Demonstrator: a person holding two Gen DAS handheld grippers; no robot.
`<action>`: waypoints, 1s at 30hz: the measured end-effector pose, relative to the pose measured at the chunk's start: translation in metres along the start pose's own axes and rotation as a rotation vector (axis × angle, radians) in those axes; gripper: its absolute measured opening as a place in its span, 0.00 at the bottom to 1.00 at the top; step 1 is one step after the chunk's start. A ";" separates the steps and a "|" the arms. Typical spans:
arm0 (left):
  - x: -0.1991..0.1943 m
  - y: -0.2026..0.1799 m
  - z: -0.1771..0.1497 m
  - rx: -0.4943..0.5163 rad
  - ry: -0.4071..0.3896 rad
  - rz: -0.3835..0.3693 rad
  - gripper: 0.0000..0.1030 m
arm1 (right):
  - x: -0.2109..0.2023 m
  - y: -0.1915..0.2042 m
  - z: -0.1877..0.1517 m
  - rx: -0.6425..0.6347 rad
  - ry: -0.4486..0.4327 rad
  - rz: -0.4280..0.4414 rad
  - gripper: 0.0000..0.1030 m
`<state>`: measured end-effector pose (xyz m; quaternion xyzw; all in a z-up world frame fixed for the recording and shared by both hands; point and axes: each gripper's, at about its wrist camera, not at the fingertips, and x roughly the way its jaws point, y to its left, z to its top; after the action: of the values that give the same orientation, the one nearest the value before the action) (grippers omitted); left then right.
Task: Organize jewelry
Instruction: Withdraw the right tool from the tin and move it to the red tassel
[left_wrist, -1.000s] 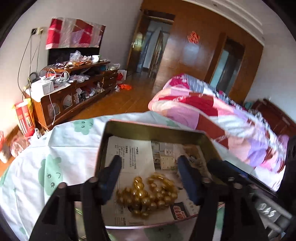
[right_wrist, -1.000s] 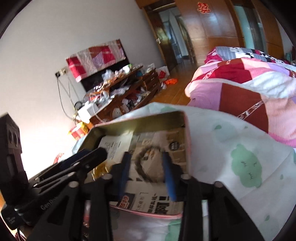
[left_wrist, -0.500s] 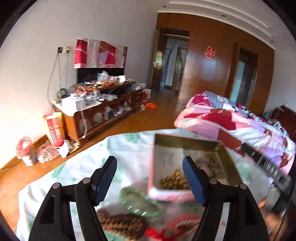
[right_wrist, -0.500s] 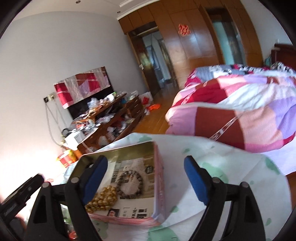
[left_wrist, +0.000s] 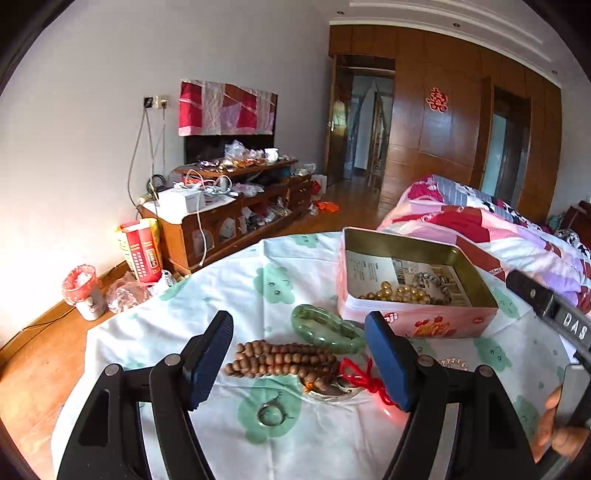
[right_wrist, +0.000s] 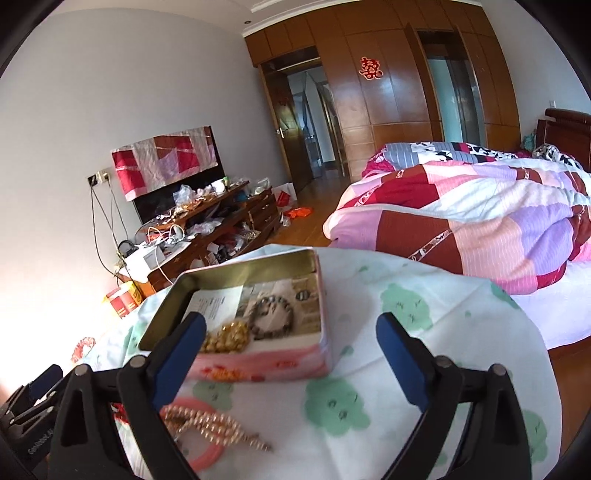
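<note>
A pink tin box (left_wrist: 413, 321) (right_wrist: 258, 360) stands on the table, holding a gold bead strand (left_wrist: 397, 294) (right_wrist: 225, 336) and a dark bead bracelet (left_wrist: 434, 282) (right_wrist: 272, 318). My left gripper (left_wrist: 299, 363) is open and empty, above a brown wooden bead strand (left_wrist: 280, 360), a green jade bangle (left_wrist: 325, 328), a red cord with a silver piece (left_wrist: 360, 378) and a small ring (left_wrist: 271, 413). My right gripper (right_wrist: 291, 363) is open and empty, in front of the tin, near a pearl chain (right_wrist: 210, 424) and a pink bangle (right_wrist: 207, 454).
The table has a white cloth with green prints (left_wrist: 258, 284) (right_wrist: 406, 332). A bed with a patchwork quilt (right_wrist: 461, 229) lies to the right. A cluttered wooden cabinet (left_wrist: 229, 210) stands by the far wall. The right tool's body (left_wrist: 554, 314) shows at the left view's right edge.
Both grippers pulled back out of the tin and opened wide. The right one left the dark bracelet in the tin. Loose jewelry on the cloth came into view.
</note>
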<state>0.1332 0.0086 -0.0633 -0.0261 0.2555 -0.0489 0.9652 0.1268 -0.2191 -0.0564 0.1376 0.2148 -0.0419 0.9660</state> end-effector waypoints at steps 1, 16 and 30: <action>-0.003 0.002 0.000 -0.004 -0.009 -0.003 0.72 | -0.001 0.001 -0.002 -0.005 0.000 0.000 0.93; -0.028 0.028 -0.020 -0.014 0.039 -0.066 0.72 | -0.008 0.024 -0.033 -0.107 0.147 0.159 0.66; -0.033 0.044 -0.019 -0.042 0.049 -0.059 0.72 | 0.028 0.106 -0.063 -0.382 0.366 0.380 0.34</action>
<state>0.0992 0.0558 -0.0668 -0.0526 0.2791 -0.0725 0.9561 0.1411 -0.1001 -0.0967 -0.0033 0.3593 0.2057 0.9103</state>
